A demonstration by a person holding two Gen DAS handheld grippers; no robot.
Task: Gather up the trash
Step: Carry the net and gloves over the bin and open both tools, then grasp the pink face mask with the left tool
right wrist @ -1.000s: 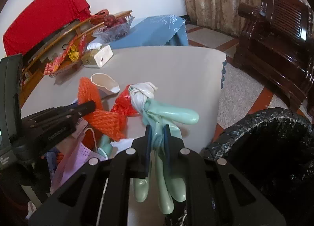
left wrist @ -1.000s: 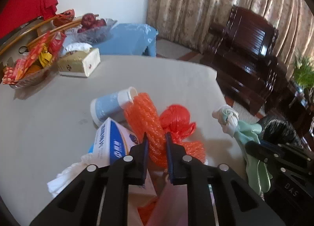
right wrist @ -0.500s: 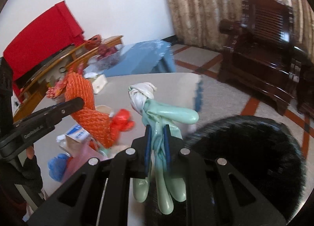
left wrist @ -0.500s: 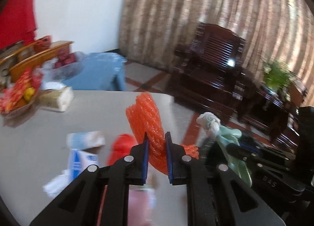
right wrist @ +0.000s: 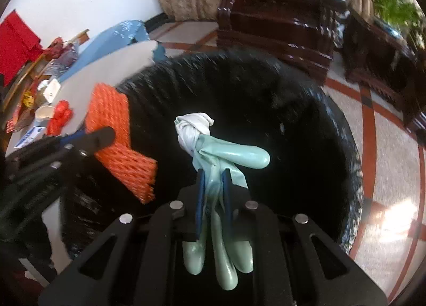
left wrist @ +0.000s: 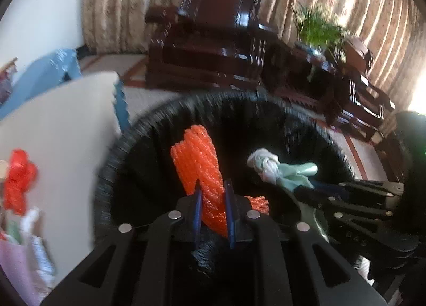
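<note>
Both my loads hang over the mouth of the black-lined trash bin (left wrist: 111, 162), so this round of collecting is, as I judge it, a release away from done. Nothing of what I carry has dropped in yet. On the pale table (left wrist: 58, 130) at nine o'clock of the bin more waits: a crumpled red plastic bag (left wrist: 18, 175), some pinkish and white scraps at the lower left edge of my left view, and in my right view a paper cup (right wrist: 44, 113) and a blue-and-white carton (right wrist: 30, 135) out at about nine o'clock. So several trips seem to remain.

My left gripper (left wrist: 213, 194) is pinched narrowly on the orange foam net (left wrist: 198, 162); the blue pads press it from both sides and it stands up toward twelve o'clock, one end trailing to the right. My right gripper (right wrist: 213, 175) is likewise clamped, on the pale green rubber glove (right wrist: 234, 157), whose knotted white cuff rises at twelve o'clock while its fingers dangle toward six, below the jaws. In the left view the glove sits at three o'clock of the net, apart from it; both lie inside the bin's rim as seen from above.

I judge that opening both sets of fingers here would let each piece fall into the liner.
</note>
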